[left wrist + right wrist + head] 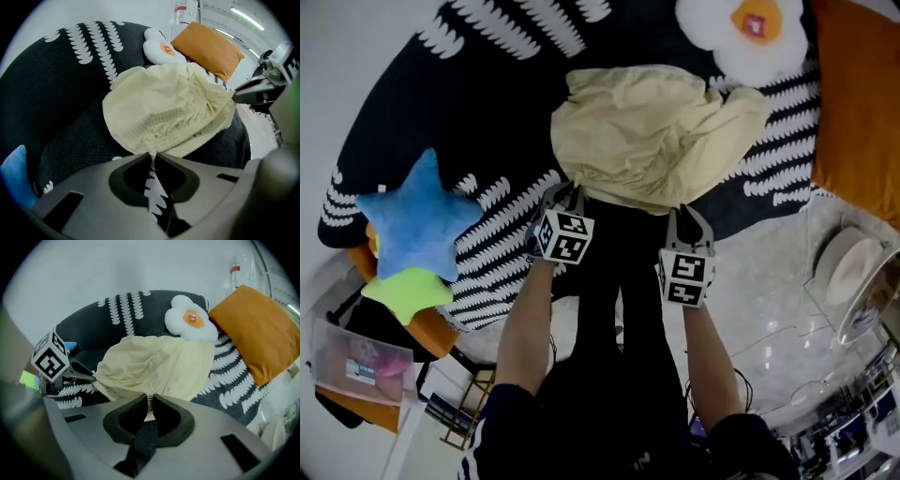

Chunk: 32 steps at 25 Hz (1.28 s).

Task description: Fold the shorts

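Pale yellow shorts (652,136) lie crumpled on a black seat cover (487,103) with white leaf marks. My left gripper (569,191) is at the shorts' near left edge and my right gripper (687,212) at the near right edge. In the left gripper view the jaws (151,154) are shut on a pinch of the gathered waistband of the shorts (164,112). The right gripper view shows the jaws (150,401) pressed together on the hem of the shorts (154,364). Each gripper appears in the other's view, the right gripper (243,93) and the left gripper (89,376).
A blue star pillow (417,220) lies at the left over a green one (403,291). A fried-egg pillow (755,33) and an orange cushion (858,103) sit behind and right of the shorts. A glass table (787,319) with a white dish (853,267) stands at the right.
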Motion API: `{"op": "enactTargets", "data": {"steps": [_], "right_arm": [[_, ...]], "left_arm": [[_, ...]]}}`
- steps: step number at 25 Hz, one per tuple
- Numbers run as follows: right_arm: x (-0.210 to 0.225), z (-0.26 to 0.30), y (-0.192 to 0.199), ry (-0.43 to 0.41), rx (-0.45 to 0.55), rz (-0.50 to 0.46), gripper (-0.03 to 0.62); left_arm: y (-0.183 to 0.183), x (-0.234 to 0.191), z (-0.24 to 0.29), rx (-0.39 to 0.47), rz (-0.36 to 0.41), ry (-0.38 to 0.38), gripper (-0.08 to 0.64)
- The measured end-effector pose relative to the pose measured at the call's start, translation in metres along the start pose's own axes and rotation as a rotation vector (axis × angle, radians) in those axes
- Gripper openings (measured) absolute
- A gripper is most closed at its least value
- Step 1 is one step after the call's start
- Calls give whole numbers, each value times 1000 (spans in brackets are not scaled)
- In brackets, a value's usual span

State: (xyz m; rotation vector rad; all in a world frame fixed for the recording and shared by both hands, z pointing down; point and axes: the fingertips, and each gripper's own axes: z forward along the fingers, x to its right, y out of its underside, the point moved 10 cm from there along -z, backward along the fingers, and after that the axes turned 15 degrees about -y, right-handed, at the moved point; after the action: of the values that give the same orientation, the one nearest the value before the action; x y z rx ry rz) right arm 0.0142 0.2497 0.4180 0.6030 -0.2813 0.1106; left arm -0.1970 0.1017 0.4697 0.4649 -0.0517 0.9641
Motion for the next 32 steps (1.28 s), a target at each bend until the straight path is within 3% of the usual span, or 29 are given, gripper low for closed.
{"op": "enactTargets", "data": {"steps": [3,8,12,17,20,22,27,32], "right_arm": [[-11,-29,17,19,-11,-45,51],[-43,-65,51,64,-74,-71,37],[-68,-73,88,62,-160,-134,37],[-90,-65,101,33,-200,-274,38],[-98,-55,104,24,-246,-280,38],[-102,-47,110,5,-305,-334,38],[-95,-40,136,-34,-438,-395,37],[-88,-25,152,-68,-437,-402,38]], "left_arm": [[3,0,-19,5,-39,7,34],[16,6,-50,31,-7,19,34],[49,1,-71,18,-153,19,28],[99,-5,-98,-24,-413,-16,23],[116,-9,-106,-34,-466,-36,23],[116,-9,-103,-34,-439,-41,23],[113,9,-84,-60,-179,-1,25],[125,19,-70,-113,-137,10,26]]}}
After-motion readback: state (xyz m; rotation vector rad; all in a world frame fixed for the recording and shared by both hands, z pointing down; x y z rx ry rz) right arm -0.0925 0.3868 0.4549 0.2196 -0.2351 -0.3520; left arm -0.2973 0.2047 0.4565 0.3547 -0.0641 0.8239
